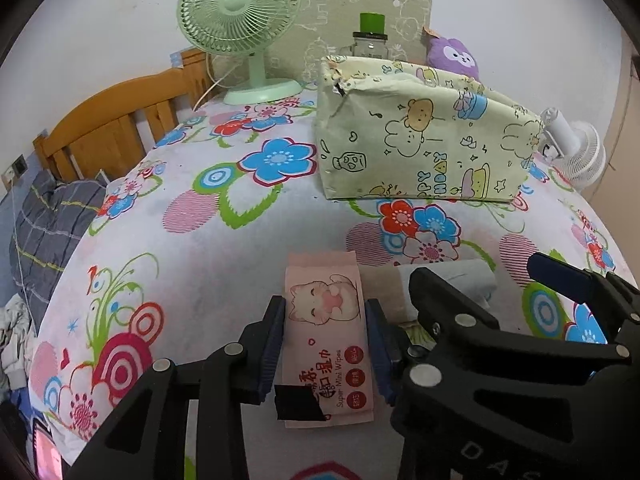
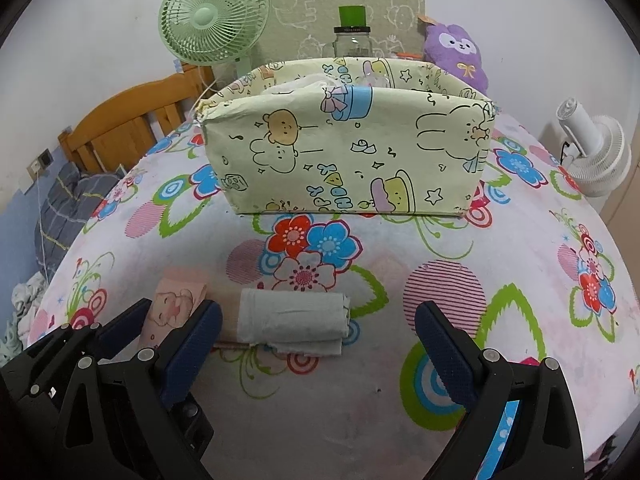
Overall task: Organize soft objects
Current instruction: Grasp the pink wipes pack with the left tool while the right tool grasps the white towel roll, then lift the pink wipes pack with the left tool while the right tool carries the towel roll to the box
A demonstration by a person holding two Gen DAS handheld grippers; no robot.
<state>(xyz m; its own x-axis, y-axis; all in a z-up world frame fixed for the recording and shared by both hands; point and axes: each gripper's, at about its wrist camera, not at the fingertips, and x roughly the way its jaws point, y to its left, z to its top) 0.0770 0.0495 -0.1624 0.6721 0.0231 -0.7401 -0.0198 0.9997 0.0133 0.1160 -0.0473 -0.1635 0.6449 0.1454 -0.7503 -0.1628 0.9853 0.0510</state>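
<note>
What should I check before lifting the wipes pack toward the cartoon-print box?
1. Left hand-held gripper closed on the pink wipes pack: ok, a pad on each long side.
2. Grip centred along the pack: ok.
3. Right hand-held gripper clear of the pack: ok, open and empty.
4. Rolled grey cloth apart from the pack: cannot tell, they lie very close.
5. Cartoon-print box open on top: ok.
6. Room inside the box: cannot tell, something pale already sits inside.

Left claw [image 1: 326, 330] clamped, right claw [image 2: 318, 330] spread wide
</note>
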